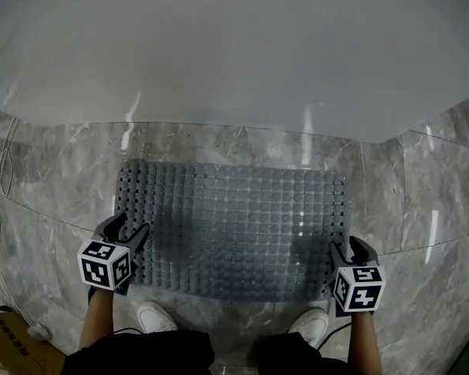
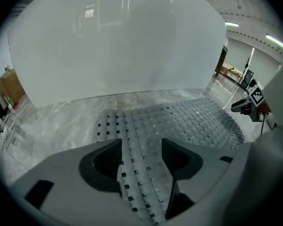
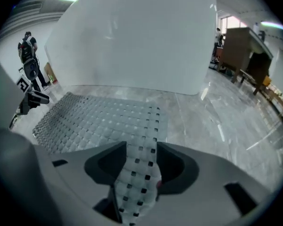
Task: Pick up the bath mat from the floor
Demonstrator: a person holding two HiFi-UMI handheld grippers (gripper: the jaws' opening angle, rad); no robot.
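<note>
- The bath mat (image 1: 234, 229), a grey perforated one, lies flat on the marble floor (image 1: 55, 186). Its far edge is near the foot of the big white panel (image 1: 234, 45), and its near edge is just ahead of my operator's white shoes (image 1: 156, 316).
- No corner or edge looks raised in any view, so I judge that the pick-up itself has not started.
- The approach looks largely done. The left gripper (image 1: 131, 225) is over the mat's near left corner and the right gripper (image 1: 349, 246) is over its near right corner, both pointing steeply down.
- In the left gripper view its jaws stand apart. The mat's holed left margin shows in the gap, and neither pad presses on it.
- The right gripper view shows the same: jaws apart, the mat's right margin running up between them, nothing clamped.
- I cannot tell from these views whether either gripper's tips are touching the mat or hanging just above it.
- Left to do, as I read it:
  - get a jaw under each side edge;
  - close both grippers on the mat;
  - lift the two hands together so it comes off the floor evenly.
- The mat looks soft and lies close to the tile, so I expect getting under its edge to be the fiddly part.
</note>
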